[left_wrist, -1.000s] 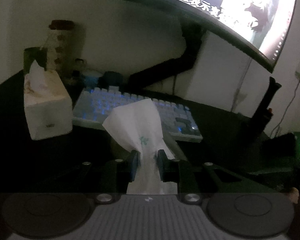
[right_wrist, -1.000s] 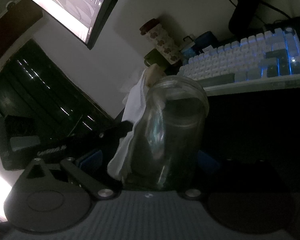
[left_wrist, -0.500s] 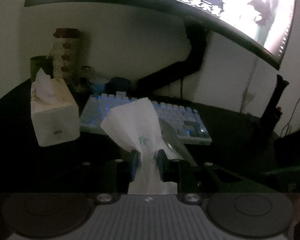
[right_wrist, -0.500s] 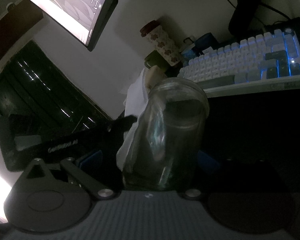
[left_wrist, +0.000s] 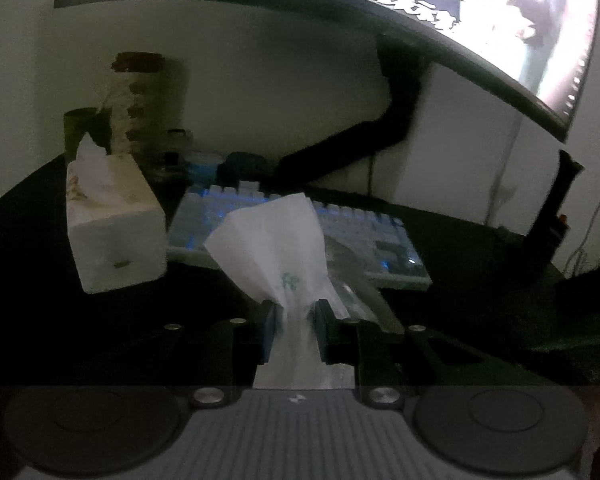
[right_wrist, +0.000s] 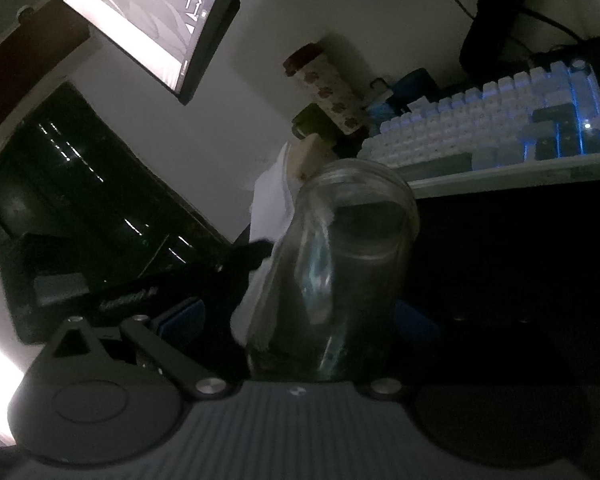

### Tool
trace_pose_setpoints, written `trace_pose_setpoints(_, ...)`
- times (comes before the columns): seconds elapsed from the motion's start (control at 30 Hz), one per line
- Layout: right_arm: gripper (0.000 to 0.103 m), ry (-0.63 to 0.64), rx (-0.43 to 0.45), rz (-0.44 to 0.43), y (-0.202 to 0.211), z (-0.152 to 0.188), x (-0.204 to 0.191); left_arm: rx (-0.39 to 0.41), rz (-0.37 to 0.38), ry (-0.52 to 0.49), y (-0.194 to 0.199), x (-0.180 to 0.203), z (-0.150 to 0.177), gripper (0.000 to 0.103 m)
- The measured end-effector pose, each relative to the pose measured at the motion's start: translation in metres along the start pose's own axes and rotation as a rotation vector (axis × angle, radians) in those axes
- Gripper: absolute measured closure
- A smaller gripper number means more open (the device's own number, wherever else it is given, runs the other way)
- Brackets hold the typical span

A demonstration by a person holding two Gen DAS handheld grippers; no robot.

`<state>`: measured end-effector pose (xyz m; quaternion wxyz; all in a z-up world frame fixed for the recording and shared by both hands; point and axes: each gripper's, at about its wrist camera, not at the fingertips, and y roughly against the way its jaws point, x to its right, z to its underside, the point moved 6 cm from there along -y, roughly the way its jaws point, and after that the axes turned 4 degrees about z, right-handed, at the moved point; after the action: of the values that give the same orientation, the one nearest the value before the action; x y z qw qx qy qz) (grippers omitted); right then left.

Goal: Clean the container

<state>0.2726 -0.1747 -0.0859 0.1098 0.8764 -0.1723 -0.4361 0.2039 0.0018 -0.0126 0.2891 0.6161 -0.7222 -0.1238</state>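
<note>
- Left claw (left_wrist: pixel 294 322) pinched tight on a tissue (left_wrist: pixel 274 246), top fanned out wide.
- Right claw (right_wrist: pixel 320 320) clamped on a glass jar (right_wrist: pixel 336 272), off the table, tilted, mouth facing the keyboard (right_wrist: pixel 496 128).
- Tissue right beside the jar, on its left, not inside yet.
- Best to hold the jar still.
- Push the loose tissue end into the mouth and rub round the inside wall.
- Keep squeezing, or the tissue slips out.

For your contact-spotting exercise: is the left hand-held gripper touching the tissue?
Touching. The left wrist view shows the left hand-held gripper with both pads pinching the tissue.
</note>
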Motion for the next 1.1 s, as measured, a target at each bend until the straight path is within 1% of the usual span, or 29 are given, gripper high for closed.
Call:
trace_pose_setpoints(0.13,0.000,-0.009,-0.001,0.011,0.000,0.000,0.002,-0.001,-0.027,0.008,-0.008,-0.007,-0.002,0.085)
trace_pose_setpoints(0.2,0.000,-0.010,0.002,0.011,0.000,-0.001,0.002,-0.014,-0.039,0.016,-0.009,-0.010,0.000,0.085)
trace_pose_setpoints(0.33,0.000,-0.007,0.004,0.010,0.001,0.000,0.001,-0.025,-0.030,0.014,-0.008,-0.013,0.009,0.085)
trace_pose_setpoints(0.5,0.000,-0.013,0.008,0.017,0.001,-0.001,0.003,-0.046,0.026,0.049,-0.002,-0.013,0.015,0.086)
trace_pose_setpoints(0.67,0.000,-0.012,0.014,0.010,0.002,-0.001,0.002,-0.035,0.106,0.044,0.012,0.002,0.013,0.085)
trace_pose_setpoints(0.73,0.000,-0.011,0.027,0.005,0.004,-0.003,0.001,-0.034,0.119,0.036,0.014,0.009,0.013,0.085)
trace_pose_setpoints(0.87,0.000,-0.034,0.083,-0.038,0.014,-0.008,0.001,-0.020,0.097,0.016,0.007,0.019,0.007,0.085)
trace_pose_setpoints(0.93,0.000,-0.050,0.107,-0.028,0.017,-0.011,0.003,-0.018,0.086,0.020,0.000,0.019,0.002,0.085)
trace_pose_setpoints(1.1,0.000,-0.126,0.128,-0.014,0.019,-0.017,0.016,-0.021,0.074,0.029,-0.012,0.021,-0.005,0.086)
